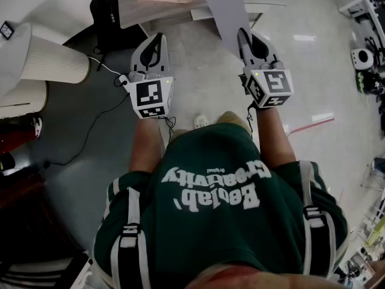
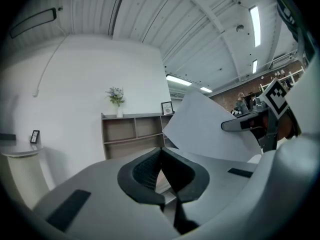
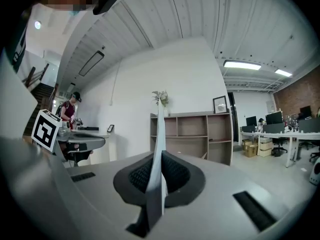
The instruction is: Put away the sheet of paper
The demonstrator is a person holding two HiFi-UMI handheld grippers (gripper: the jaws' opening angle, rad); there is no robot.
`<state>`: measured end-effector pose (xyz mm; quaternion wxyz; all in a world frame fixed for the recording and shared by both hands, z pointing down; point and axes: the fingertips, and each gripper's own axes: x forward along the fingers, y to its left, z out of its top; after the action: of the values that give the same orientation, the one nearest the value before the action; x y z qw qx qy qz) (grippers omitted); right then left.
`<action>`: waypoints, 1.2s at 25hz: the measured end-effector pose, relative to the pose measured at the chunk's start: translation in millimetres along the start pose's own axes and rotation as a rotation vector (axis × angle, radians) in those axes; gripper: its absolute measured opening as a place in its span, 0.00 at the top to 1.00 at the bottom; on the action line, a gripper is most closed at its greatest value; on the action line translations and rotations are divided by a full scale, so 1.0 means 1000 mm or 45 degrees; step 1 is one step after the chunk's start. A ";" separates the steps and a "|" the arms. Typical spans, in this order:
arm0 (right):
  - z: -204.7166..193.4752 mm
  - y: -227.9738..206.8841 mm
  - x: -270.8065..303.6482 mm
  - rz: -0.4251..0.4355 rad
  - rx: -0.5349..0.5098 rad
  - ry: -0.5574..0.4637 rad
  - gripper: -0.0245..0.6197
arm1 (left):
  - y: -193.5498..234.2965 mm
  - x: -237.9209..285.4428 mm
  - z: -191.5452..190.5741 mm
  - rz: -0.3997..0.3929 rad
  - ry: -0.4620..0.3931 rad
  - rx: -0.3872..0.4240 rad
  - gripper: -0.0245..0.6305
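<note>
Paper pinched edge-on in right gripper, jaws clamped on it; left gripper closed, empty, alongside; shelf ahead.

A white wall backs an open wooden shelf on pale glossy floor.

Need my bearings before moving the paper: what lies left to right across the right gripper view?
The left gripper, sheet of paper edge-on in the right gripper, picture frame on the shelf, office desks.
</note>
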<state>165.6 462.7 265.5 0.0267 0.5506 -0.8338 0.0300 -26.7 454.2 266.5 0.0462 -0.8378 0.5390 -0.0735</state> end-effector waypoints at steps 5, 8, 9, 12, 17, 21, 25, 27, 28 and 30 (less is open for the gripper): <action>-0.008 -0.005 0.009 -0.002 0.030 0.020 0.91 | 0.006 0.008 -0.004 0.013 0.007 0.011 0.93; -0.010 -0.009 0.020 0.009 0.032 0.023 0.91 | 0.009 0.019 -0.006 0.009 0.012 -0.006 0.93; -0.011 -0.011 0.026 0.015 0.034 0.024 0.91 | 0.012 0.024 -0.007 0.013 0.012 -0.008 0.93; -0.014 -0.018 0.048 0.029 0.043 0.027 0.91 | 0.022 0.042 -0.012 0.030 0.019 -0.014 0.93; -0.014 -0.042 0.103 0.049 0.063 0.023 0.91 | 0.045 0.093 -0.017 0.048 0.038 -0.002 0.93; -0.011 -0.065 0.153 0.065 0.068 0.023 0.91 | 0.066 0.142 -0.018 0.060 0.050 0.012 0.93; -0.007 -0.098 0.208 0.086 0.077 0.029 0.91 | 0.087 0.203 -0.013 0.097 0.041 0.022 0.93; -0.006 -0.115 0.238 0.100 0.081 0.037 0.91 | 0.097 0.236 -0.012 0.107 0.047 0.020 0.93; -0.005 -0.123 0.254 0.108 0.083 0.039 0.91 | 0.103 0.252 -0.012 0.112 0.050 0.020 0.93; -0.003 -0.139 0.286 0.125 0.093 0.033 0.91 | 0.113 0.282 -0.010 0.123 0.054 0.029 0.93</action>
<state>181.4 146.7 293.2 0.0160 0.5091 -0.8578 0.0690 -14.4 150.3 279.6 0.0480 -0.8085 0.5788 -0.0951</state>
